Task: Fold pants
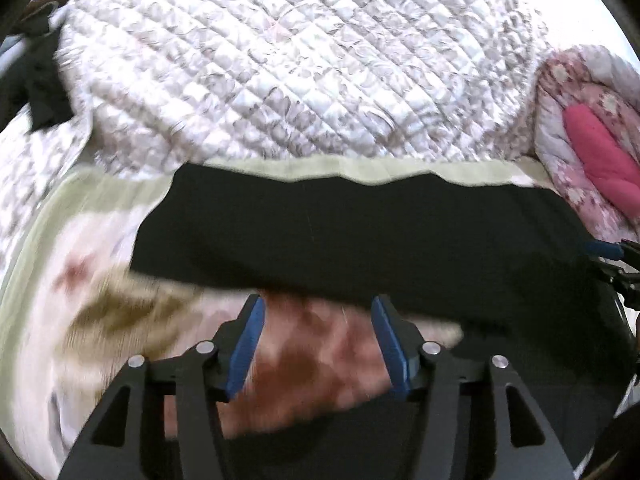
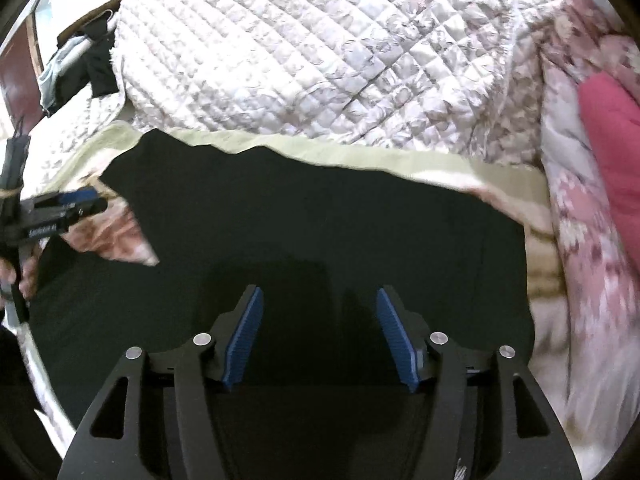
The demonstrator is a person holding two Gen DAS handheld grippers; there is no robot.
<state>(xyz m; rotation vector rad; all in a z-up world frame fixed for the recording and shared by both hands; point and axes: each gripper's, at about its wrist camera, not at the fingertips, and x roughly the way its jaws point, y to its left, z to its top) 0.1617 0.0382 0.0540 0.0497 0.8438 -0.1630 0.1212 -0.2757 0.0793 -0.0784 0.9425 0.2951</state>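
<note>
Both wrist views look forward and down along own fingers, close over bed. Left view sits left, right view right. Shared: black pants (image 1: 360, 232) (image 2: 320, 232), quilted cover (image 1: 280, 60) (image 2: 300, 52), pink floral bedding (image 1: 592, 152) (image 2: 600, 160).

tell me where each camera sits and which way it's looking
Left wrist: on the left gripper, looking along its open fingers over the black pants toward the quilt; right gripper at the right edge.
Right wrist: on the right gripper, open above the pants; left gripper at the left edge.
Shared: pants, quilt, pink pillow.
</note>
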